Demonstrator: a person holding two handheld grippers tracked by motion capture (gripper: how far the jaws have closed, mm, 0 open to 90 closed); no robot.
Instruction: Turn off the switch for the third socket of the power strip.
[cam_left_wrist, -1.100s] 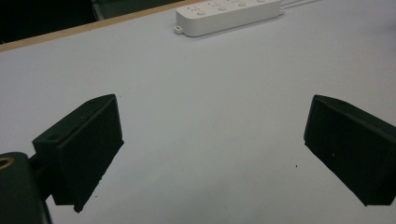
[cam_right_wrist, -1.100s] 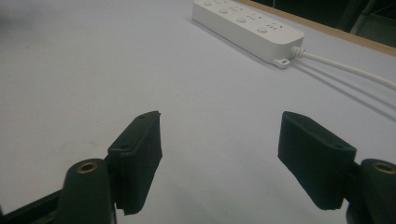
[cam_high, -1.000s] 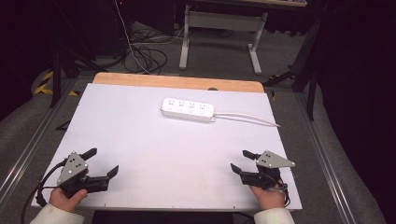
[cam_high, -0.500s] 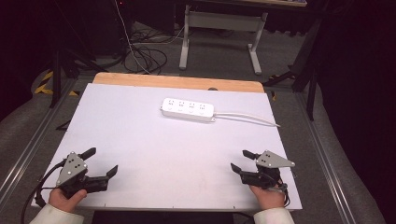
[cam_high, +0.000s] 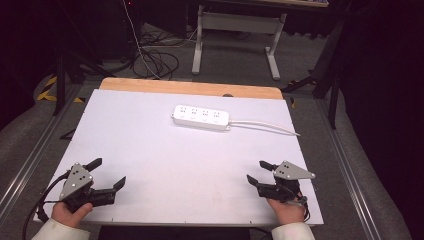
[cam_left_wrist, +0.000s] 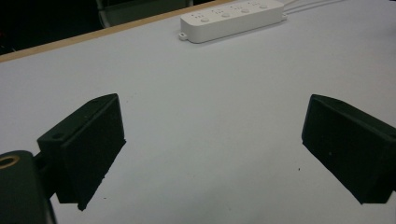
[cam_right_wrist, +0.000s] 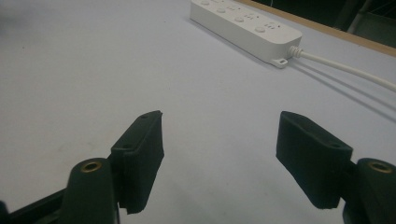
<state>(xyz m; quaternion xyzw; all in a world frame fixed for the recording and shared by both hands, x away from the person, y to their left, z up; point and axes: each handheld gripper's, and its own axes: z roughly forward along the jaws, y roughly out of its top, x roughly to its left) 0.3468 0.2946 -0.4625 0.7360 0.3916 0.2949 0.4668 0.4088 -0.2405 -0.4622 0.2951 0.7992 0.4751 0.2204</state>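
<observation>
A white power strip (cam_high: 201, 117) lies on the far middle of the white table (cam_high: 150, 150), its white cable (cam_high: 265, 126) running off to the right. My left gripper (cam_high: 106, 173) rests open at the table's near left corner, nothing between its jaws. Open too, my right gripper (cam_high: 260, 172) sits at the near right corner and holds nothing. The left gripper view has the power strip (cam_left_wrist: 232, 19) far ahead beyond that gripper (cam_left_wrist: 212, 149). In the right gripper view the power strip (cam_right_wrist: 245, 28) and its cable (cam_right_wrist: 345, 68) lie ahead of that gripper (cam_right_wrist: 219, 156).
A wooden strip (cam_high: 190, 88) edges the table's far side. Beyond it on the floor are tangled black cables (cam_high: 155, 60) and a grey stand (cam_high: 235, 35). Metal rails (cam_high: 350, 170) run along both sides of the table.
</observation>
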